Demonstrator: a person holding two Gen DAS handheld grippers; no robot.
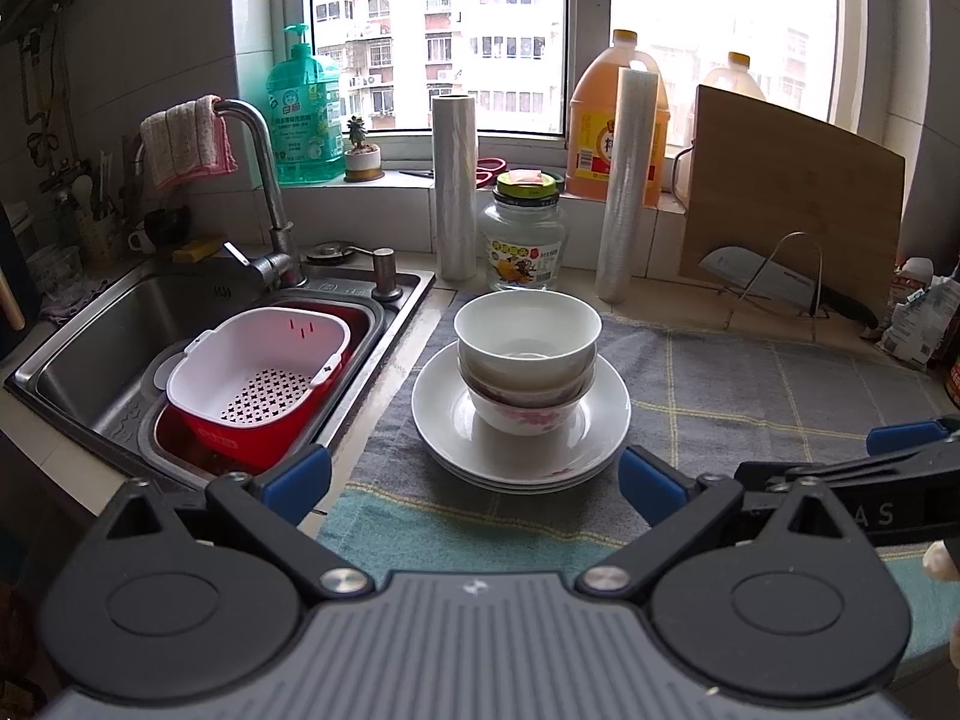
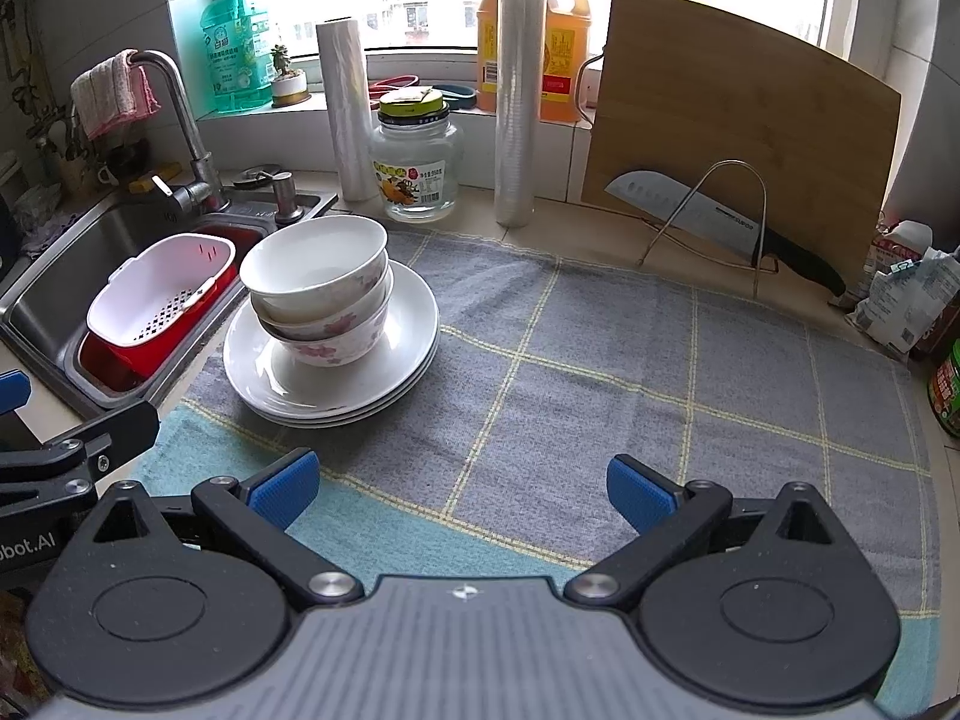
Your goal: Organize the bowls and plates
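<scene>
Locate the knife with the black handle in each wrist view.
Left wrist view: steel knife with black handle, far right, on the wire rack before the bamboo cutting board.
Right wrist view: same knife, upper right of centre, same rack.
Shared landmark: the cutting board.

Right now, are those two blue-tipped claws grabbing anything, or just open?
Left gripper: open, holding nothing, short of the stacked white plates.
Right gripper: open, holding nothing, over the grey checked cloth.

I see a knife on a wire rack, cutting board behind, jar, possibly cling-film rolls.
</scene>
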